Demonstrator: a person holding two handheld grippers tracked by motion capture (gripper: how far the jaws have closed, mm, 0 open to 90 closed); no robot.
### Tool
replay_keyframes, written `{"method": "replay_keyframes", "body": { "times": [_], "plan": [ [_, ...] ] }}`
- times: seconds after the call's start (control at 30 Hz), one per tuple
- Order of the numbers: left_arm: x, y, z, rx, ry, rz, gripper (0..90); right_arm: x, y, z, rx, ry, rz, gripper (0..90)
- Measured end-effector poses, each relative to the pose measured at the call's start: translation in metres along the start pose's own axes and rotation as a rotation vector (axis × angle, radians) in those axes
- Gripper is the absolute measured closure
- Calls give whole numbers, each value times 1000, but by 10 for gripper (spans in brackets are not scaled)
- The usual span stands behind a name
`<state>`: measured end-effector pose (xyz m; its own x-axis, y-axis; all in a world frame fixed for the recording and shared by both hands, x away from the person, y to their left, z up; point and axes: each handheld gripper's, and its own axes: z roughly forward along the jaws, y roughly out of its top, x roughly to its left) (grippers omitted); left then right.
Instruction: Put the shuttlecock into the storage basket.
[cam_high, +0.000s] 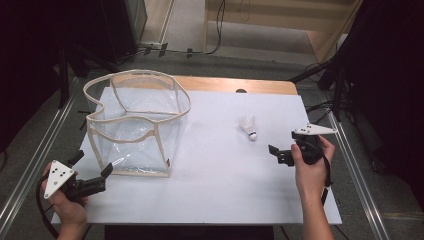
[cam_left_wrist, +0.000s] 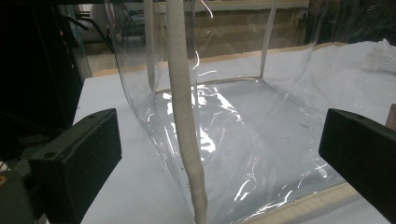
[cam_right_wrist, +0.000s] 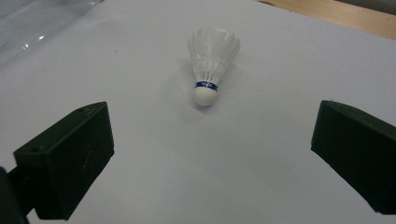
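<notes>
Right gripper (cam_right_wrist: 210, 154) I'm steering hanging with jaws wide apart, white feathered shuttlecock (cam_right_wrist: 210, 65) lying on the white table (cam_right_wrist: 261, 154) at twelve o'clock, blue band showing, cork tip pointing toward me

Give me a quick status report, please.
Left gripper open at the clear bag. Right gripper open, short of the shuttlecock. Path looks clear.

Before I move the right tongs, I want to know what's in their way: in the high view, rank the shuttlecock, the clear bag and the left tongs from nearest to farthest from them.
1. Shuttlecock: just left of and beyond the right tongs.
2. Clear bag: on the table's left half.
3. Left tongs: at the near left edge, by the bag's front corner.
</notes>
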<state>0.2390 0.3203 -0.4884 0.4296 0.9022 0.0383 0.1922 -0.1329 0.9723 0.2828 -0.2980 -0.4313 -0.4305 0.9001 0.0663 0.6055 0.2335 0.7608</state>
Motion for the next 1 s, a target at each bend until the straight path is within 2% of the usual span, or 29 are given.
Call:
{"method": "replay_keyframes", "body": {
  "times": [0.1, 0.13, 0.27, 0.37, 0.6, 0.87, 1.0],
  "plan": [
    [0, 0, 0, 0, -1, 0, 0, 0, 6, 3, 13, -1, -6, 0],
    [0, 0, 0, -1, -2, 1, 0, 0, 12, 8, 37, -8, -17, 0],
    [0, 0, 0, 0, -3, 1, 0, 1, 18, 15, 61, -2, -24, 0],
    [-1, 0, 0, -1, -6, 0, 0, 2, 25, 25, 101, 1, -26, 0],
    [0, 0, 0, 0, -7, -3, 0, 1, 34, 38, 140, 17, -25, 0],
    [0, 0, -1, -2, -11, -2, 0, 2, 42, 60, 224, 19, -28, 0],
    [0, 0, -1, -3, -11, -4, 0, 4, 46, 66, 243, 20, -34, 0]
  ]
}}
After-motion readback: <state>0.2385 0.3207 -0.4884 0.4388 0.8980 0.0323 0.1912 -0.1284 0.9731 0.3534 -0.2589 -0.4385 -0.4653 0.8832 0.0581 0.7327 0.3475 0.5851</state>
